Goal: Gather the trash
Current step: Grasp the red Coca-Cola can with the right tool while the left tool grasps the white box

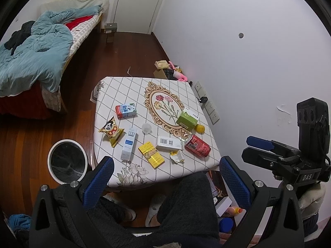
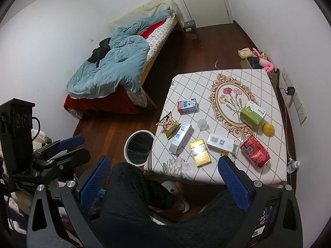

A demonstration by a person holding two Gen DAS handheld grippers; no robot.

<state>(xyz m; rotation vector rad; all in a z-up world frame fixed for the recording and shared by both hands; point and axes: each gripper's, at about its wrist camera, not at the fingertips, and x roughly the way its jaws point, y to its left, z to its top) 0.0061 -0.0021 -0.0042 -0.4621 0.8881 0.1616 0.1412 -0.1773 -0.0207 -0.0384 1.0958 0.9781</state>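
Trash lies scattered over the counter (image 1: pixel 115 88), which wears a white cloth with a diamond grid and a framed flower print. Along the near edge sit a red can (image 1: pixel 197 146) on its side, a crumpled wrapper (image 1: pixel 176 157), a yellow box (image 1: pixel 151 154), a white barcode box (image 1: pixel 169 143) and a tall white-and-blue box (image 1: pixel 129 142) lying flat. Farther back are a panda snack bag (image 1: pixel 111 131), a small milk carton (image 1: pixel 125 110), a clear cup (image 1: pixel 146 128), a green box (image 1: pixel 187 119) and a lemon (image 1: pixel 199 128) just beside it. A round white bin (image 1: pixel 67 161) with a dark liner stands on the wooden floor at the counter's left side.

The left gripper (image 1: pixel 164 177) hangs above the person's lap, near the counter's front edge, its blue fingers (image 1: pixel 97 184) spread wide and holding nothing. The right gripper (image 2: pixel 165 177) hovers likewise, fingers (image 2: pixel 233 184) wide apart and empty, with the can ahead to its right. A bed (image 2: pixel 107 70) with a blue quilt stands beyond.
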